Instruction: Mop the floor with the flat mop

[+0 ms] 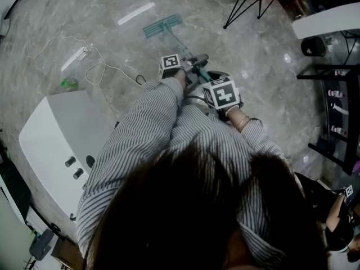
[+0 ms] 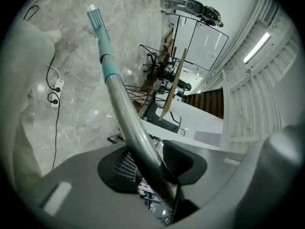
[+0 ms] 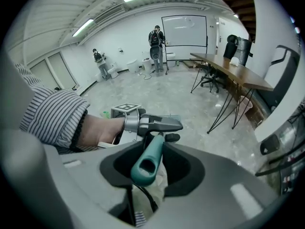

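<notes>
Clenching the left hand-held gripper (image 2: 151, 163) on the flat mop's steel pole (image 2: 126, 116); squeezing the right hand-held gripper (image 3: 150, 171) on its teal handle (image 3: 153, 151); resting the mop head (image 1: 163, 26) on the floor (image 1: 253, 66), well ahead.

No words, numbers, labels or brand names can be read on anything here.
</notes>
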